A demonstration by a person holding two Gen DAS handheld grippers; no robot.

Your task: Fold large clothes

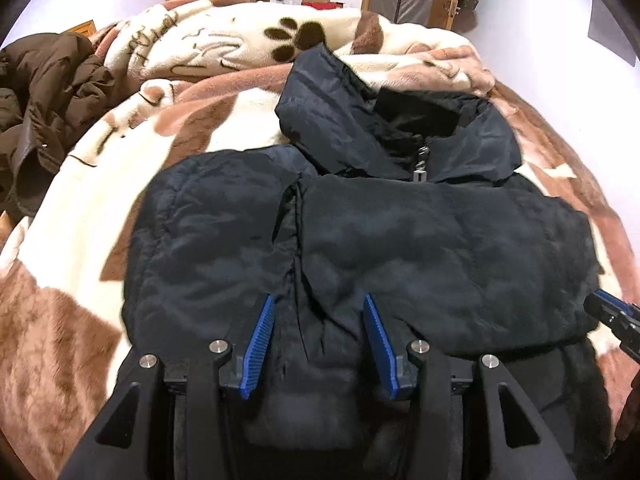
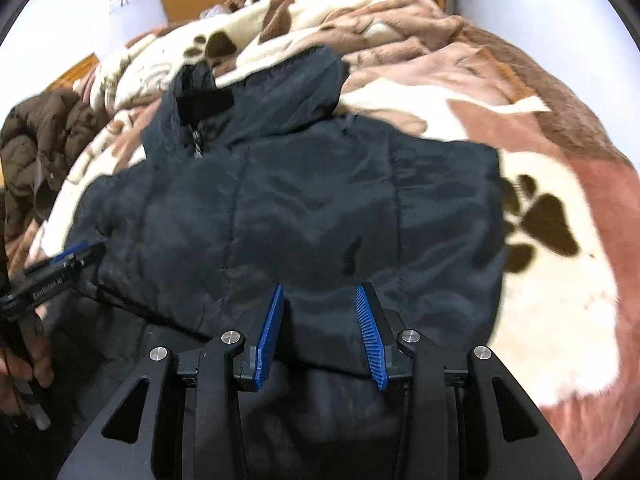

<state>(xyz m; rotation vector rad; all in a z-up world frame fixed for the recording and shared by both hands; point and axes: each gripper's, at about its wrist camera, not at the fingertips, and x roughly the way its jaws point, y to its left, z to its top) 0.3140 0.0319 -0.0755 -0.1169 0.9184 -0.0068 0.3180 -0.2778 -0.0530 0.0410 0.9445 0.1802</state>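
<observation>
Both the left gripper (image 1: 318, 340) and right gripper (image 2: 320, 332) are held part-open, nothing pinched, above the soft, bulky, slippery black jacket (image 1: 360, 240) spread on the bed (image 1: 80, 208); hem at 6 o'clock is judged the best hold.

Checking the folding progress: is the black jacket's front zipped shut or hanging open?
Zipped shut, where visible: on the black jacket the zipper pull sits at the collar; sleeves cover the front lower down.

Black jacket (image 1: 400, 240) lower part hidden behind gripper bodies; grip on fabric unclear.

Jacket (image 1: 400, 240) on blanket (image 1: 80, 240) (coat (image 1: 48, 92) leftward)
</observation>
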